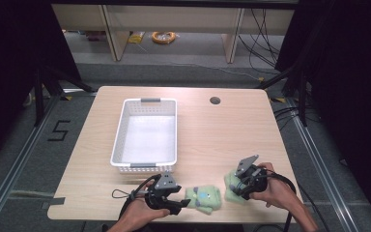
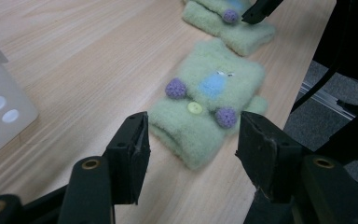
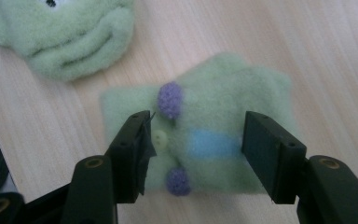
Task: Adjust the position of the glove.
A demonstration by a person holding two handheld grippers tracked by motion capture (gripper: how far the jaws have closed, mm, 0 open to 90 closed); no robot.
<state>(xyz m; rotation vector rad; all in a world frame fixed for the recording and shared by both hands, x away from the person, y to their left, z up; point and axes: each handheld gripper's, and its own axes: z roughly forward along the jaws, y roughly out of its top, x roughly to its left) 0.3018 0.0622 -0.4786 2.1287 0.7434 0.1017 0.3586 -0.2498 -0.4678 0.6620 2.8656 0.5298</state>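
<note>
Both fuzzy pale-green folded knit pieces with purple pompoms lie flat at the worktop's (image 1: 232,125) six-o'clock edge, one (image 2: 205,109) ahead of the left claw (image 2: 192,144), one (image 3: 200,140) under the right claw (image 3: 196,149), each claw half-wide and empty, seemingly poised to lift them into the white perforated plastic basket (image 1: 145,166) at eleven o'clock.
</note>
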